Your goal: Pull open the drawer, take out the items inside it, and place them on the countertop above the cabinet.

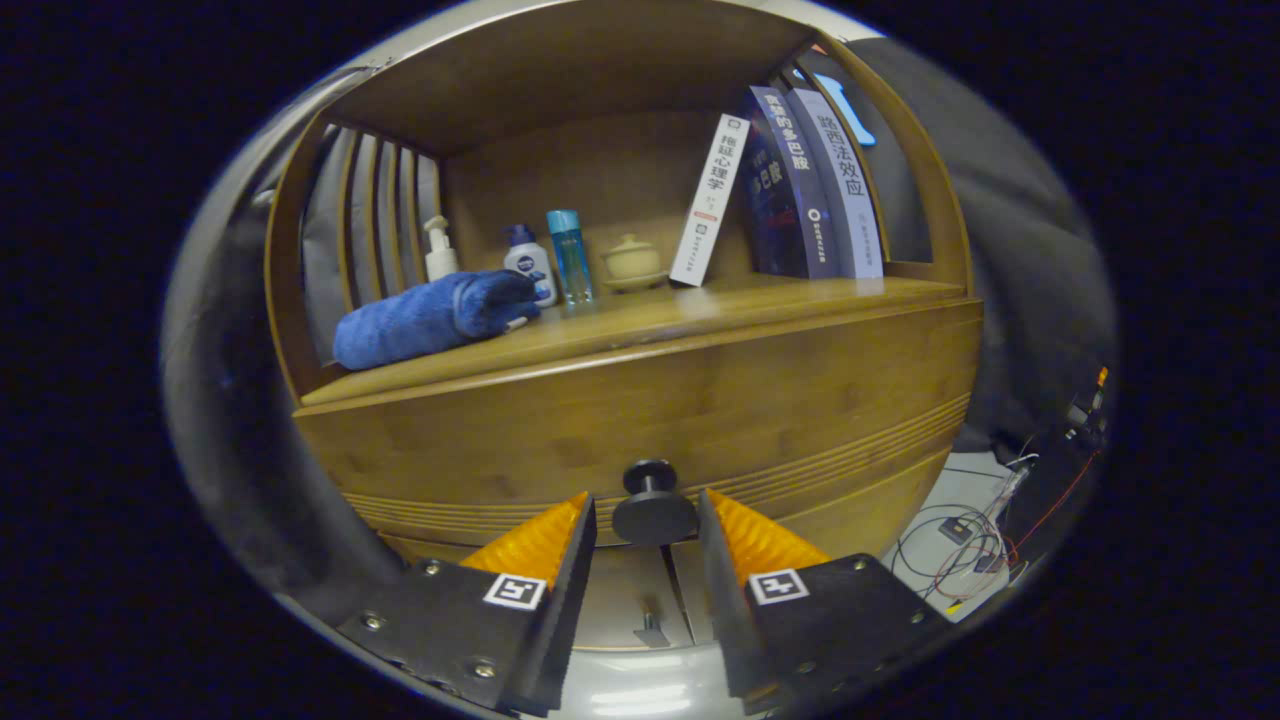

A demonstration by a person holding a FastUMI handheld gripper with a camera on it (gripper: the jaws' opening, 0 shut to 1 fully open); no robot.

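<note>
Gripper [648,520] standing open, fingers spread to either side of the drawer knob [654,508] and holding nothing; a narrow gap showing on each side between the knob's round head and the inner face of the nearer finger, so neither yet pressing on it, as far as can be judged. Knob lying squarely between the fingertips, its short stem pointing straight back toward the claw from the drawer front [640,420], that is, running along the line of the fingers. Judging from this, closing inward being all that is needed before a straight pull back along that same axis; any sideways drift likely letting the round head slip out. Drawer itself sitting closed, its wide wooden face filling the space just beyond the tips, with a band of grooves along its lower edge; contents hidden behind it. Directly above and beyond the drawer front, the countertop [760,300] waiting as the place for the items, already carrying a rolled blue towel [430,318] off to the fingers' left, then a pump bottle [440,250], a white bottle [530,265], a slim blue bottle [568,255] and a small lidded pot [632,262] farther back, and leaning books [800,190] to the right. Below the knob, cabinet doors [640,600] partly showing between the fingers.
</note>
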